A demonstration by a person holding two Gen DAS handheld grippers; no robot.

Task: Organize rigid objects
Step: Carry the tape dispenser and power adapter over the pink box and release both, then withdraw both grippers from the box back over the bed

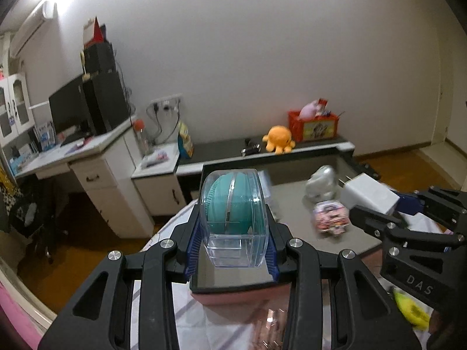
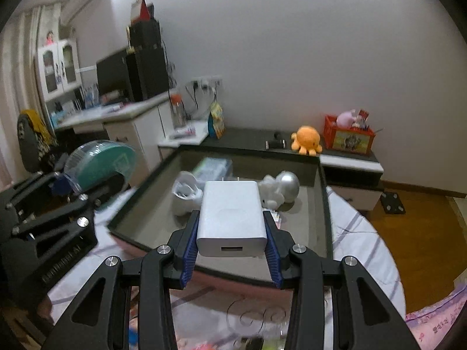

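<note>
The left gripper [image 1: 232, 248] pinches a clear plastic case [image 1: 233, 215] with a teal round thing inside, held above the near edge of the dark tray [image 2: 324, 204]. The case looks light, stiff and smooth, so it may slip; its flat side walls, where the blue pads press, seem the best place to hold. The right gripper [image 2: 232, 250] pinches a white charger [image 2: 232, 218] by its two flat sides, over the tray's near part. It seems compact, hard and not fragile. Only the right wrist view shows the tray's inside well: a silver-headed figure [image 2: 281, 188] and a white earphone case [image 2: 185, 195] lie there. The left wrist view shows a yellow thing [image 1: 411, 310] under the right gripper.
</note>
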